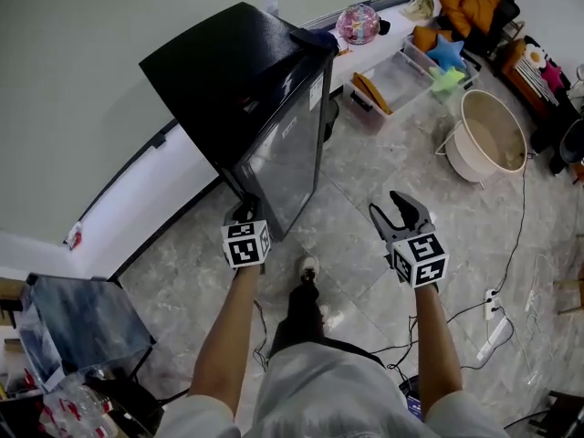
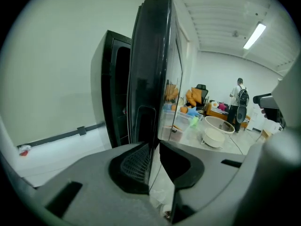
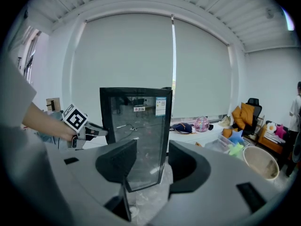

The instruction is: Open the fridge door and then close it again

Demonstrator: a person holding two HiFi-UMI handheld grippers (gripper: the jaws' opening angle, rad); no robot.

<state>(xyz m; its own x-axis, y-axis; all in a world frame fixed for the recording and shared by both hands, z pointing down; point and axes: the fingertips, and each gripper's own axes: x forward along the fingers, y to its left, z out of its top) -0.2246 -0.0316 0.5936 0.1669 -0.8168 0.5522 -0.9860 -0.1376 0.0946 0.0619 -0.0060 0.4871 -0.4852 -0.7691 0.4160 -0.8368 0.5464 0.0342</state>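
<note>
Small black fridge (image 1: 224, 80) on a grey marbled floor (image 1: 356, 190), back toward a pale wall (image 1: 82, 80). Glossy glass-fronted door (image 1: 290, 153) swung partly out from the cabinet, with a dark gap behind it in the left gripper view.

Left gripper (image 1: 243, 210) low down at the door's free edge, angled downward. Jaws narrowly apart, that thin edge running up between them. Mesh-faced pad on the inner side seemingly against the door, with what looks like a sliver of light at the other pad, though hard to be sure at this angle.

Right gripper (image 1: 391, 210) well apart from the fridge, out in front of the door over bare floor. Jaws wide apart, nothing between them. Beyond them in the right gripper view, only the door's glass front, with the other gripper at its left edge.

Cream round tub (image 1: 493, 135) farther off on the floor to the right, near a clear bin of coloured toys (image 1: 401, 76).
</note>
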